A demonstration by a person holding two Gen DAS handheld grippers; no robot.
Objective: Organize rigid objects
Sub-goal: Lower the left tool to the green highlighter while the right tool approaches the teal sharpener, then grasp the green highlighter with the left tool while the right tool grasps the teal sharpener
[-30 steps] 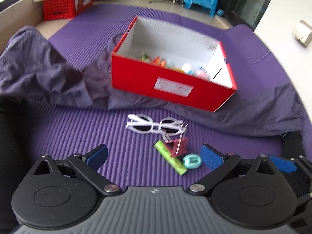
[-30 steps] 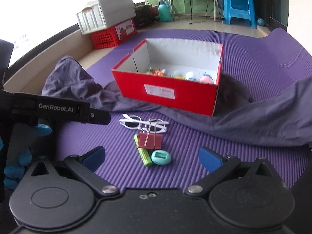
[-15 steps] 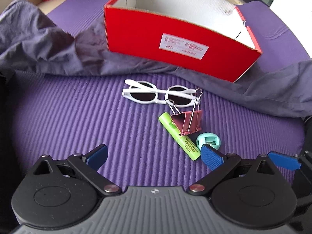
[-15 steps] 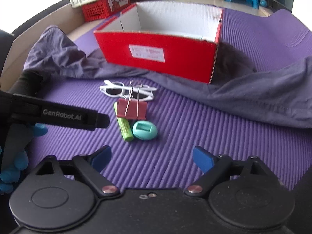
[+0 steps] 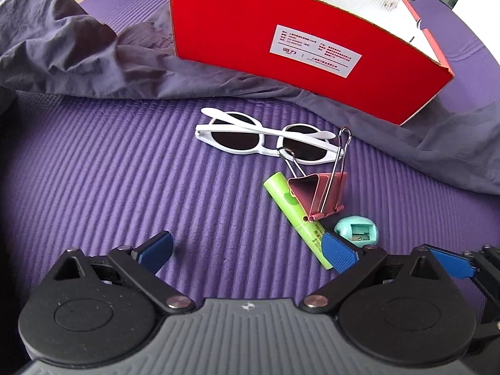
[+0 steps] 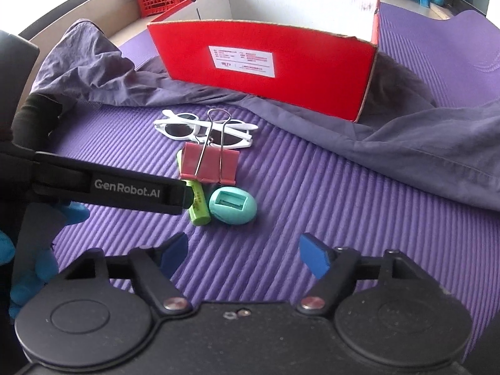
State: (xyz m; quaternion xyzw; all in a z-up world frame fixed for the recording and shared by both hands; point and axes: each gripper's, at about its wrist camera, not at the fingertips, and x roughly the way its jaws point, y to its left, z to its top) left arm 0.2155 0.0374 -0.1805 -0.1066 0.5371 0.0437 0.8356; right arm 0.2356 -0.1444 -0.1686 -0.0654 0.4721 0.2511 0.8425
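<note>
We take the red box [image 5: 300, 59] as our landmark, standing on grey cloth [image 5: 78, 59] over the purple mat [image 5: 109, 181]. In front of it, on the mat, lie white sunglasses [image 5: 265, 139]; nearer to us than these a pink binder clip [image 5: 322, 193] rests with one wire handle over the sunglasses and its body against a green tube [image 5: 297, 215], and a teal sharpener [image 5: 357, 229] lies just beside the tube, farthest from the box. Our left gripper [image 5: 247, 250] holds its fingers wide apart over the mat with nothing between them, its right finger [image 5: 339, 251] overlapping the tube's near end in our view. Our right gripper [image 6: 243, 256] is closing its fingers, still apart and empty, with the sharpener just beyond them toward the box.
</note>
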